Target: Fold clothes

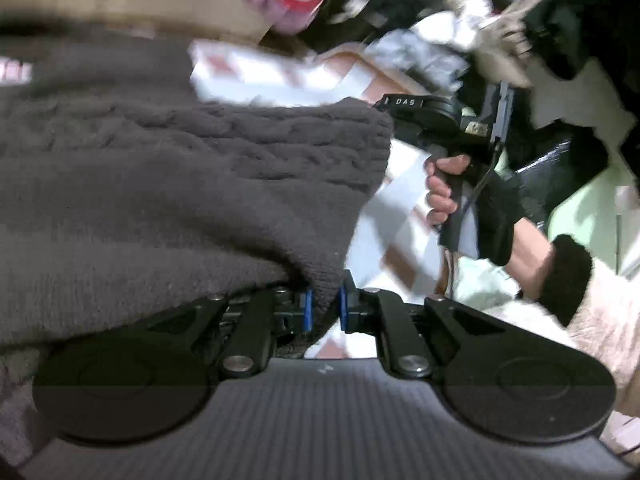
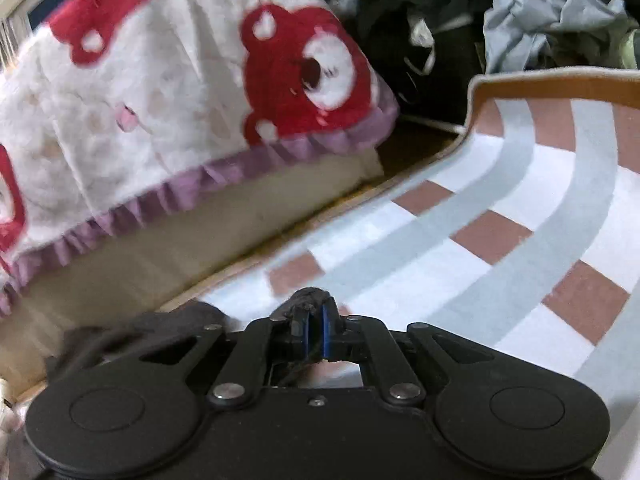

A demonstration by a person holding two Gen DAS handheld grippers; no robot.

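Pinching the dark grey sweater (image 1: 168, 184) with my left gripper (image 1: 323, 307), I have a fold of its edge squeezed between the 2 blue pads (image 1: 307, 309). My right gripper (image 2: 316, 330) is clamped on a small dark tuft of the same sweater (image 2: 306, 300), with its jaws almost together.

That small tuft could slip out of my right gripper if I pull hard, because only a little bit of knit is caught. The sweater is thick and floppy, so it may sag in the middle and fold crooked. My left gripper holds a bunched edge, not a flat one, so the fold could come out lumpy.

Under the sweater lies a checked mat (image 2: 520, 216) with white, grey and pink squares. Its far edge curls up. In the left wrist view my right hand (image 1: 476, 208), in a dark fingerless glove, grips its handle just beside the sweater.

Near the mat stands a white bear-print cover (image 2: 168, 80) with a purple frill, close enough for the sweater to brush it. Behind lies a pile of dark and grey clothes (image 2: 552, 12), which crowds the mat's far side.
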